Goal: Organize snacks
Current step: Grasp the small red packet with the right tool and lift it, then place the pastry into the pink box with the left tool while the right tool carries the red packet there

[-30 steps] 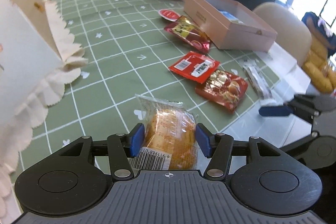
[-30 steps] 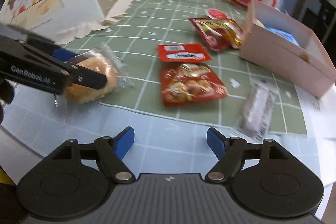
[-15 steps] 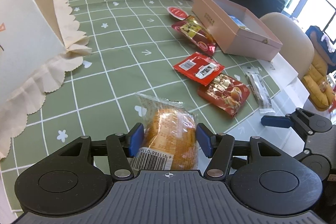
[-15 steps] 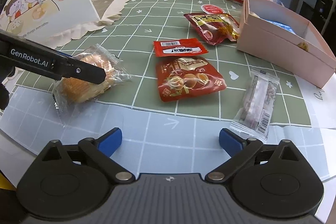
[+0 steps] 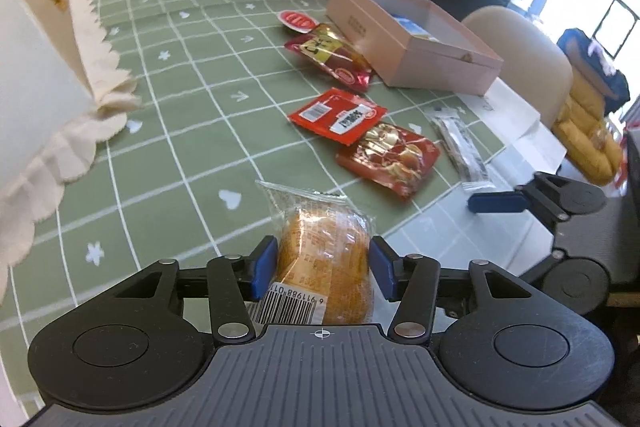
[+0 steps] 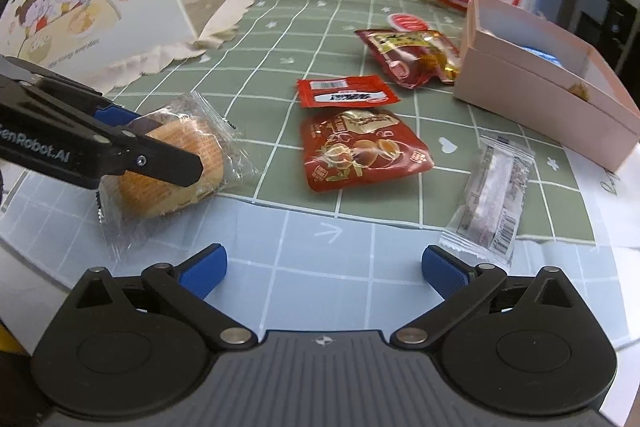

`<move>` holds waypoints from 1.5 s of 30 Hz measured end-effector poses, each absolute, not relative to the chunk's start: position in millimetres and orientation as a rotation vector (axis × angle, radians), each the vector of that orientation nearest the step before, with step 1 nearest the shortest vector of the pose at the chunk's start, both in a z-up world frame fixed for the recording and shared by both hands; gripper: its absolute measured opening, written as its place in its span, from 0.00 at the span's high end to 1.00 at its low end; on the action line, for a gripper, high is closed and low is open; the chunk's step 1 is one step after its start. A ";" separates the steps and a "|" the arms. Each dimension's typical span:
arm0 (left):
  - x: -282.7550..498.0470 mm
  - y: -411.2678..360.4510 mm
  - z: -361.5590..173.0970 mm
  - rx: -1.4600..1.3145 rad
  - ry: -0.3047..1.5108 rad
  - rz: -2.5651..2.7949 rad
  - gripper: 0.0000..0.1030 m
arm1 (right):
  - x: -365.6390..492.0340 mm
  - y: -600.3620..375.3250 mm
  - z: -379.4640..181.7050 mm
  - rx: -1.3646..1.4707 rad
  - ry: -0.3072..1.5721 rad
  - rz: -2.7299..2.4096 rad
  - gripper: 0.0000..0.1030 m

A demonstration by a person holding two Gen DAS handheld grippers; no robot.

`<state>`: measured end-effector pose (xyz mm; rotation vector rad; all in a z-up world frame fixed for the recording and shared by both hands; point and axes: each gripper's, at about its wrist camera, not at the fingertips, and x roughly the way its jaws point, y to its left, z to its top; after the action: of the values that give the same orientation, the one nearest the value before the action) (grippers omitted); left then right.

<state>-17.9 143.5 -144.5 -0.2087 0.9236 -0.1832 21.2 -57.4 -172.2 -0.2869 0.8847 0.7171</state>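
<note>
Left wrist view: the green checked tablecloth (image 5: 192,75) fills the frame, with the snacks scattered over its near right part.
Destination: the open pink box (image 5: 416,47) lies at the far right of the cloth, well apart from the wrapped bun and beyond the red packets; I judge it the likely place for the snacks.
Key relation: the wrapped bun (image 5: 324,259) sits straight ahead of the left gripper (image 5: 323,269), between its blue pads, its long axis running along the gripper's pointing line, barcode end nearest the camera.
Nearer hand: the left one by far; the right gripper (image 6: 324,265) hangs over the pale mat at the table's near edge, with the bun off to its left.
Left gripper state: its jaws have just been closing on the bun; both pads now sit against the wrapper's sides, so I read this as a grip being taken.
Right gripper state: spread wide, nothing between the pads; its jaws have just been opening.
Bun position: resting at the near edge of the cloth, partly over the pale mat, in the right wrist view.
Bun look: a round golden bun in clear crinkled film with sealed, serrated ends; soft, so likely to squash under a hard squeeze.
Closest to the right gripper: the clear long packet (image 6: 494,193), just ahead and to its right.
</note>
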 end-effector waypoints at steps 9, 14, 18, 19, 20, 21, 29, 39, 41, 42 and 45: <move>-52.0 162.3 -138.7 -0.409 0.923 -0.092 0.50 | 68.1 -30.1 -128.9 -0.293 0.755 0.750 0.11; -65.4 162.9 -134.3 -0.449 0.915 -0.071 0.51 | 116.2 6.8 -147.7 -0.306 0.825 0.744 0.11; -74.1 163.4 -134.2 -0.475 0.920 -0.064 0.51 | 137.6 19.6 -166.4 -0.303 0.930 0.745 0.19; -75.3 163.6 -134.4 -0.475 0.922 -0.061 0.51 | 136.1 19.2 -165.2 -0.315 0.930 0.752 0.26; -76.1 164.3 -134.8 -0.477 0.924 -0.057 0.51 | 134.1 19.6 -161.6 -0.328 0.926 0.763 0.34; -76.0 164.7 -135.2 -0.480 0.927 -0.056 0.51 | 130.6 18.1 -157.3 -0.334 0.914 0.768 0.45; -57.5 148.2 -126.8 -0.433 0.956 -0.149 0.51 | 95.7 -29.7 -110.3 -0.279 0.865 0.811 0.50; 24.5 74.9 -78.0 -0.272 0.974 -0.497 0.51 | 78.7 -163.7 -43.1 -0.160 0.759 0.491 0.50; 53.1 58.6 -48.4 -0.232 0.896 -0.558 0.51 | 79.1 -193.7 -27.3 -0.150 0.718 0.400 0.49; 67.9 53.5 -34.4 -0.224 0.854 -0.577 0.51 | 79.3 -207.3 -19.6 -0.139 0.702 0.365 0.49; 126.8 43.7 7.8 -0.236 0.734 -0.576 0.51 | 81.7 -241.5 -1.1 -0.106 0.663 0.286 0.49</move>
<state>126.8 43.7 7.8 -0.2364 0.7337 -0.5759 81.7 -241.5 -1.1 -0.1062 0.6631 0.2857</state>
